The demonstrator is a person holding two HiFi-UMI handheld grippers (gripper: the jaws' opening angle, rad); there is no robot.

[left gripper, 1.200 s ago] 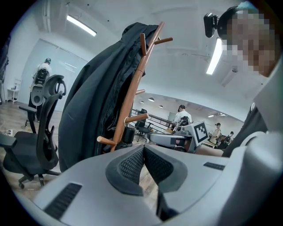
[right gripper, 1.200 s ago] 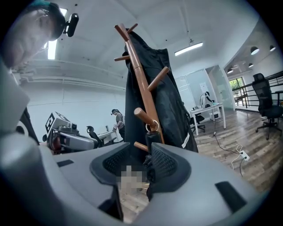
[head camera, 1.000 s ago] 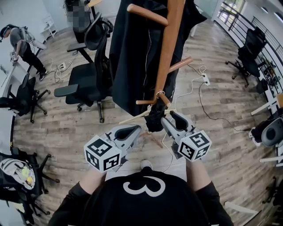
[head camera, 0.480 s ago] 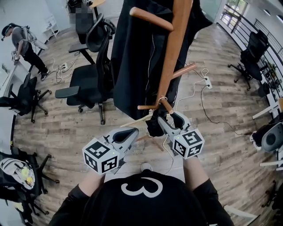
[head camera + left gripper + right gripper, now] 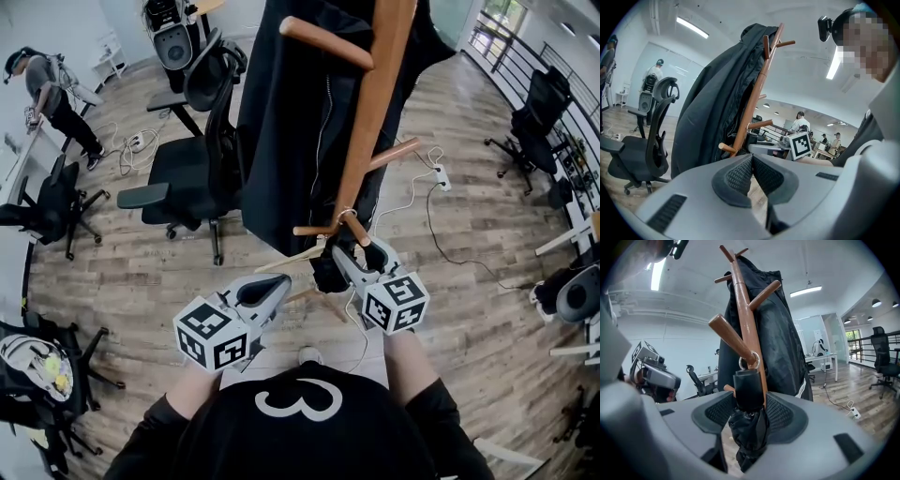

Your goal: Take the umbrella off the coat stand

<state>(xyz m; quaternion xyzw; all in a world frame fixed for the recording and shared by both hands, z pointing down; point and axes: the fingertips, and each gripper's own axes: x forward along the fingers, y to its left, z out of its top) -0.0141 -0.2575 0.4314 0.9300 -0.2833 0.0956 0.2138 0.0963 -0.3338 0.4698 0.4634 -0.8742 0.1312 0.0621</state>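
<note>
Right fingers (image 5: 785, 416) just spread wider, flanking the hanging umbrella (image 5: 750, 427); left fingers (image 5: 740, 176) pressed together, empty.

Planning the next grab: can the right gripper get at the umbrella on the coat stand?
Likely yes: the right gripper has just been opening its jaws, and the umbrella hangs between them, nothing blocking.

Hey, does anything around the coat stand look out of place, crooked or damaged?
Nothing stands out. The folded umbrella hangs straight down by its ring from a low peg of the coat stand, and the black coat hangs on it. The only untidy bit is a power strip lying loose on the floor.
</note>
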